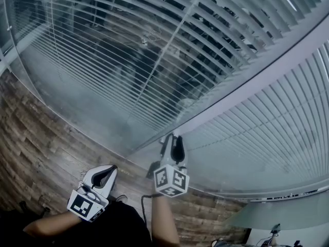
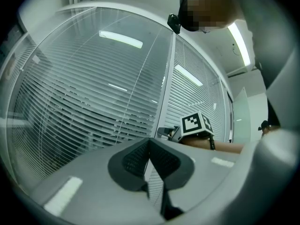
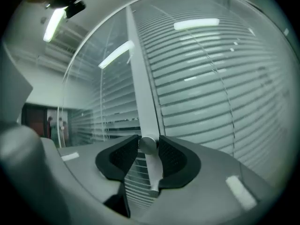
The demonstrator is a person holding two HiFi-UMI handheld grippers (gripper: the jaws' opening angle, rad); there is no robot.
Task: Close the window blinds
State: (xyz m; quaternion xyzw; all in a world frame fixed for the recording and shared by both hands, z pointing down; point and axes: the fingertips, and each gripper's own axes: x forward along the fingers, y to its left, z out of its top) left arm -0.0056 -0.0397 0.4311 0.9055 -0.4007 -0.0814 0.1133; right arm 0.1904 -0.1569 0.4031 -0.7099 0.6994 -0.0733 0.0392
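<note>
While right gripper (image 3: 149,148) clamps knob (image 3: 147,144); left gripper (image 2: 150,143) jaws meet

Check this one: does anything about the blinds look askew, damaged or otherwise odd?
Nothing is damaged or askew. Only a mismatch: the left blinds have open slats with dark showing through, while the right blinds lie nearly flat. The right gripper is clamped on the knob between them.

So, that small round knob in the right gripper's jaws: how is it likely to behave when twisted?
The knob looks like smooth, shiny metal, so it may slip in the right gripper unless squeezed firmly. It seems rigid and fixed to the window post, so it should probably turn in place rather than come away.
</note>
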